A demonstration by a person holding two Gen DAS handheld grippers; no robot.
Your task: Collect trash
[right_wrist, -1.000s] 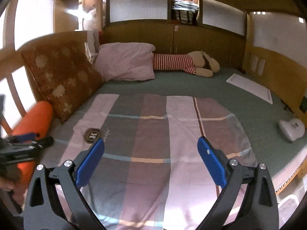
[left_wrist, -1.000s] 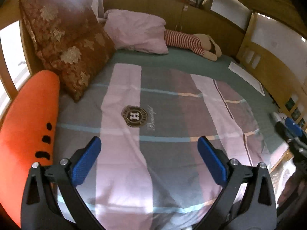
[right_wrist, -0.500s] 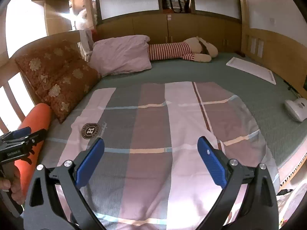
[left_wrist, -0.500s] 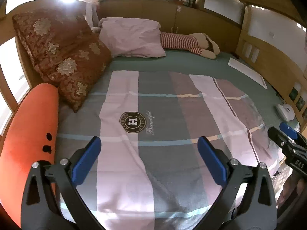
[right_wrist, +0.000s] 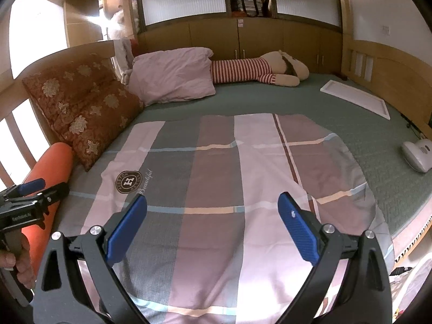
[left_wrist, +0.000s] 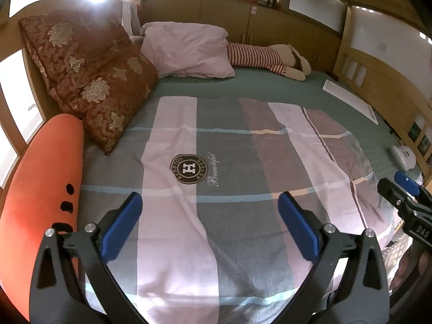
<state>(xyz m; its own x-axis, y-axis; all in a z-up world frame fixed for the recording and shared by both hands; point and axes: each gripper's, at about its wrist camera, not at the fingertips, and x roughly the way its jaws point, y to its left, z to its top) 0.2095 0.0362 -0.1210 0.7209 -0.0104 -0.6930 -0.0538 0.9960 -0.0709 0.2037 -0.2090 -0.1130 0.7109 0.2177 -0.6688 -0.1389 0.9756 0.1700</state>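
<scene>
Held left gripper (left_wrist: pixel 210 210) and right gripper (right_wrist: pixel 212 213) spread wide, empty, over blanket (right_wrist: pixel 216 178). Couldn't spot trash. Basket (left_wrist: pixel 397 251) cut off at edge.

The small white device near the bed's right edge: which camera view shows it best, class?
The right wrist view: the white device lies whole on the green mattress cover. In the left wrist view it sits small at the rim, just beyond the right claw.
</scene>
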